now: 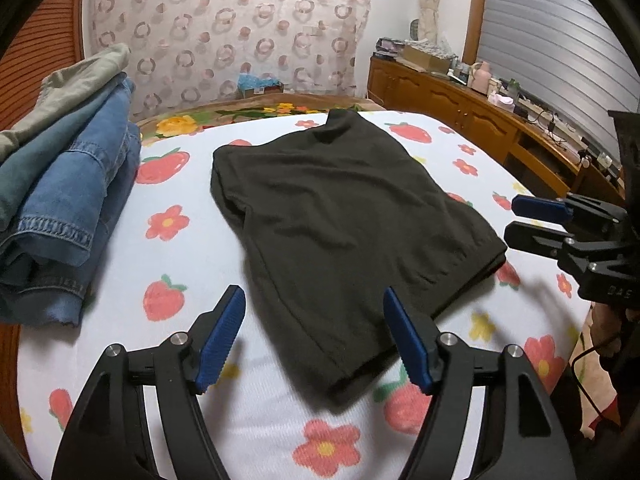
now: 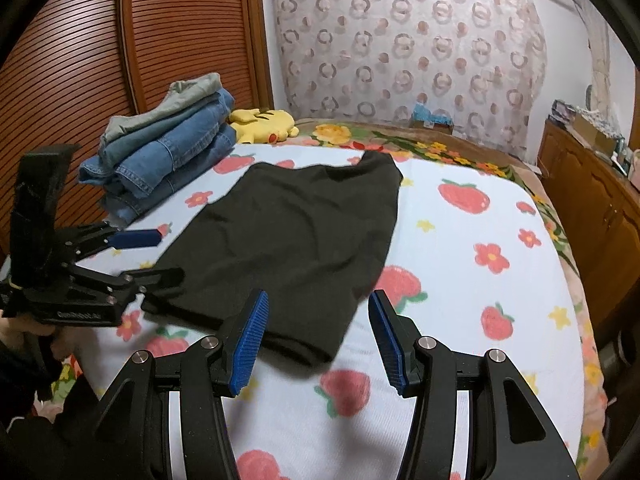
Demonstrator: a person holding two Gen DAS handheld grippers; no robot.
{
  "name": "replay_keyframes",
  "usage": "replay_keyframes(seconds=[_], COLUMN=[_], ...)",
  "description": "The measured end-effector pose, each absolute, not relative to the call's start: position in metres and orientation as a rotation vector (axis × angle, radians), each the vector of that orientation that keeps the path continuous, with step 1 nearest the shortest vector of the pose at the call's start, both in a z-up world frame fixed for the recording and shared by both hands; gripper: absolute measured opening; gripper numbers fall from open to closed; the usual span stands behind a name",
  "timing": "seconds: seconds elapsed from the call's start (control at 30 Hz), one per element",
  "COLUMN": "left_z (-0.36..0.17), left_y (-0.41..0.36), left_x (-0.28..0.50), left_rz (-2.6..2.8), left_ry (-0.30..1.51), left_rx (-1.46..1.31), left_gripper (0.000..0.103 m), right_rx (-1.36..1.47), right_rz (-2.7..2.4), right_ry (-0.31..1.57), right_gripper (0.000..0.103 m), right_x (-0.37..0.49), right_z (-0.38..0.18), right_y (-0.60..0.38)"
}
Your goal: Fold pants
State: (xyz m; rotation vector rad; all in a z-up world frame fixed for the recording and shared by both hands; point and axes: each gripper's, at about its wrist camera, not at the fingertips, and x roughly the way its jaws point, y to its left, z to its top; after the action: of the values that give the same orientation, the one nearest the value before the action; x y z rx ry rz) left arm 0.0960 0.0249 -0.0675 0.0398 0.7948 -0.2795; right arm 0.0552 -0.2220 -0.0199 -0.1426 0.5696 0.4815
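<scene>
Nearest the lens, the left gripper (image 1: pixel 314 338) is hovering low over the bed (image 1: pixel 276 420), its blue-padded fingers (image 1: pixel 222 338) spread wide and gripping nothing, the near hem of the pants (image 1: pixel 344 216) showing in the gap between them. The right gripper (image 2: pixel 318 340) is hanging beside it in the same pose, fingers (image 2: pixel 250 344) released and empty, above the near corner of the garment (image 2: pixel 288 236). Each tool is appearing side-on in the other's view, angled in toward the cloth from opposite sides; whether either is touching the fabric cannot be told. The dark pants are lying folded flat at the middle of the strawberry-and-flower sheet, one narrow end pointing toward the far edge. Farther back on the left, a stack of folded jeans (image 2: pixel 168 152) is sitting on the bed, with a yellow plush toy (image 2: pixel 262 120) lying just behind it. Beyond, a ring-patterned curtain (image 2: pixel 408 52) is covering the wall, and a wooden cabinet (image 1: pixel 472 120) is running along the right side.
</scene>
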Motion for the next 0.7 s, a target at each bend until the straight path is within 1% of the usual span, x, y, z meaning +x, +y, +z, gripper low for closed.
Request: replay_keyframes(seconds=[0.2,0.5,0.57,0.7], left_z=[-0.075,-0.079,-0.08,-0.081], left_y=[0.029,0.031,0.031,0.031], left_x=[0.084,0.075,0.075,0.073], left_rz=[-0.28,-0.29,-0.288,-0.289], left_ry=[0.817,0.821,0.823,0.823], left_rx=[0.035,0.026,0.024,0.021], left_gripper=[0.072,0.071,0.071,0.07], right_rx=[-0.139,-0.206,-0.227,-0.221], right_rz=[0.486,0.476,0.457,0.445], right_ry=[0.606,0.627,0.632,0.626], right_gripper=[0.054,0.054,0.047,0.045], right_x=[0.057,0.062,0.067,0.07], right_z=[-0.032,-0.036,-0.037,-0.036], right_y=[-0.226,-0.219,-0.216,-0.213])
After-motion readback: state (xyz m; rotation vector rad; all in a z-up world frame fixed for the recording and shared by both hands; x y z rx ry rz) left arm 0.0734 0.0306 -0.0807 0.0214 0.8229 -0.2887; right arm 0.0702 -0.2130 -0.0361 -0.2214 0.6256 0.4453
